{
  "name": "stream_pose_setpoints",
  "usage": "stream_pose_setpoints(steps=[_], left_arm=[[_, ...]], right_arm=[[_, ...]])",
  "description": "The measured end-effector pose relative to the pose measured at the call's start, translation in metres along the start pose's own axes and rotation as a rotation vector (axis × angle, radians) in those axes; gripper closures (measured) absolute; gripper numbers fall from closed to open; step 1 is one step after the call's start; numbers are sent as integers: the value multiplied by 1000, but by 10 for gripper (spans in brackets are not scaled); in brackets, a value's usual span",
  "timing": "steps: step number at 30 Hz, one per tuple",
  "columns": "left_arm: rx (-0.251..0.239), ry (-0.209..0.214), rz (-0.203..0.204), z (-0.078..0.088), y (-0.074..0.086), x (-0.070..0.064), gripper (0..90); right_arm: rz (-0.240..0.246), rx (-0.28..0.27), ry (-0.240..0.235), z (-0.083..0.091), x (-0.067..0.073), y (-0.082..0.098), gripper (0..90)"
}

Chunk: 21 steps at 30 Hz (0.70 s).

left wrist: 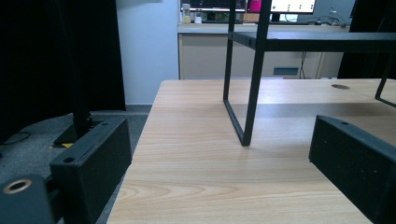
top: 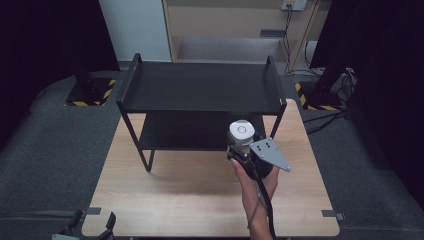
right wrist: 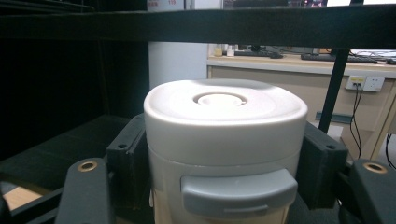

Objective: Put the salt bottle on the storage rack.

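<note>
While the right gripper (top: 243,150) holds it, a white container (top: 241,134) with a round lid stands upright at the centre right of the high view, in front of the lower board of a black shelf (top: 200,90). In the right gripper view the container (right wrist: 224,140) sits low in the middle of the frame, the two black jaws press against its left and right sides, and a grey latch (right wrist: 239,190) faces the camera. A hand (top: 257,187) comes from the bottom edge and carries this gripper. The shelf stands on a wooden table (top: 175,200). At the lower left corner of the high view lies the left gripper (top: 90,226), at the table edge. In the left gripper view its jaws are spread wide apart with nothing between them, above the table (left wrist: 210,186), and a shelf leg (left wrist: 250,93) rises in the upper middle.
</note>
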<state>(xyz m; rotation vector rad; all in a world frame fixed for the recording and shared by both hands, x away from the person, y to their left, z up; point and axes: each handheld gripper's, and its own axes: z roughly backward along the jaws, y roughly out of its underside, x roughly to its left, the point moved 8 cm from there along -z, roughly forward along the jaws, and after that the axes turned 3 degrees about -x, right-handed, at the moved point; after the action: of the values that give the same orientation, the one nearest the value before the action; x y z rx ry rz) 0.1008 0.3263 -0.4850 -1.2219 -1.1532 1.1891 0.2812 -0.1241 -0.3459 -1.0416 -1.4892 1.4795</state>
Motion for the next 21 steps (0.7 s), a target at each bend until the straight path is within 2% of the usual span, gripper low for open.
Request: stream_pose_setpoints(steps=[10, 21], left_arm=[[6, -9, -1, -1, 0, 4, 49], [6, -28, 5, 1, 0, 8, 49]], right_arm=[[-17, -8, 15, -27, -4, 2, 316], [-4, -4, 33, -54, -2, 6, 316]])
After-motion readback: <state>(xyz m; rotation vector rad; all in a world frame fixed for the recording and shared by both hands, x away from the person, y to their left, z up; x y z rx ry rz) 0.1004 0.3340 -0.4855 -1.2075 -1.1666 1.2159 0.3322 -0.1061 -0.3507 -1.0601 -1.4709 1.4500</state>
